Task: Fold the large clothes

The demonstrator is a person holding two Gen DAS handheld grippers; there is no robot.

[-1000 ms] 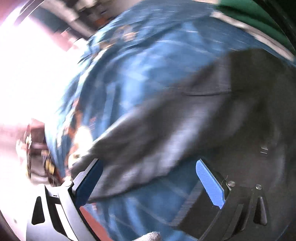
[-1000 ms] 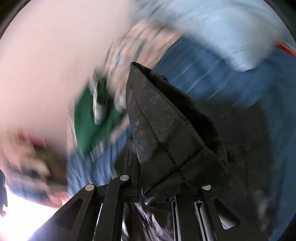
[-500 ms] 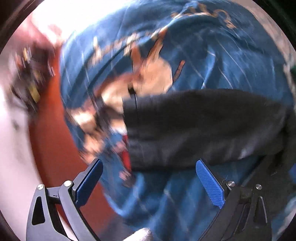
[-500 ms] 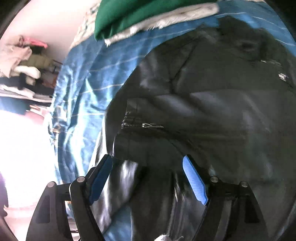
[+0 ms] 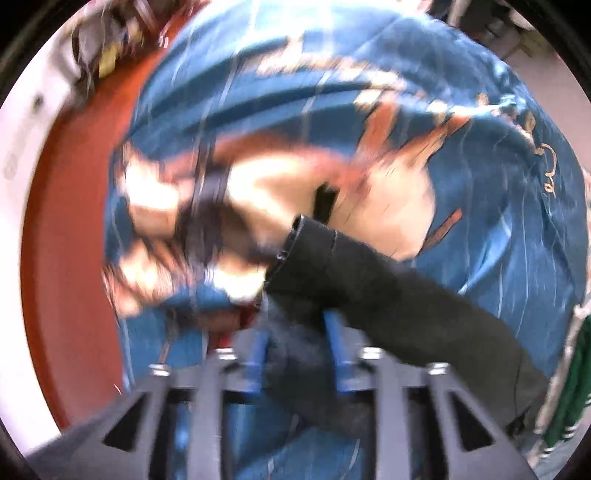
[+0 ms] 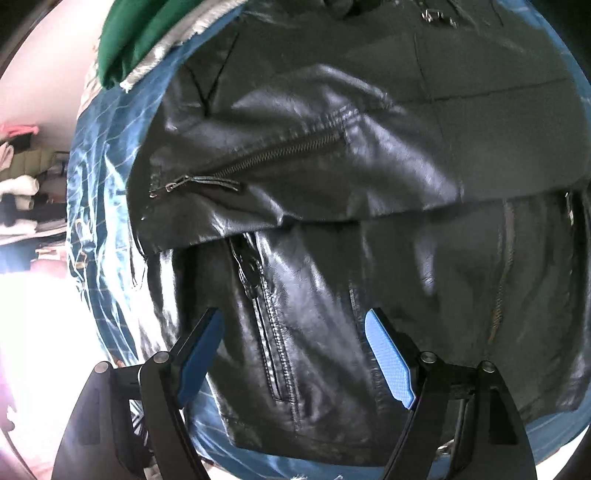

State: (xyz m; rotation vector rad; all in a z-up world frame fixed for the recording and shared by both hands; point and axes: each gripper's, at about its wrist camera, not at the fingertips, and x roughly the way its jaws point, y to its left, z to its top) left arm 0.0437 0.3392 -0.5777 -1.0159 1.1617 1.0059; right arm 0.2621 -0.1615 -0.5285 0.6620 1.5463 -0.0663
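Nearest, left gripper [image 5: 297, 347] pinched on the black sleeve [image 5: 373, 291], cuff trailing out over the blue sheet [image 5: 517, 251]. Right gripper [image 6: 295, 354] spread wide, poised above the jacket [image 6: 369, 184] lying across that sheet, touching nothing. Farther off, green cloth [image 6: 140, 33] near the sheet's far edge. Best carried low and straight across the jacket's front, seam kept flat, grip held until laid down.

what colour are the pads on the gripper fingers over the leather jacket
Blue pads on black fingers, clearest in the right wrist view above the black leather jacket.
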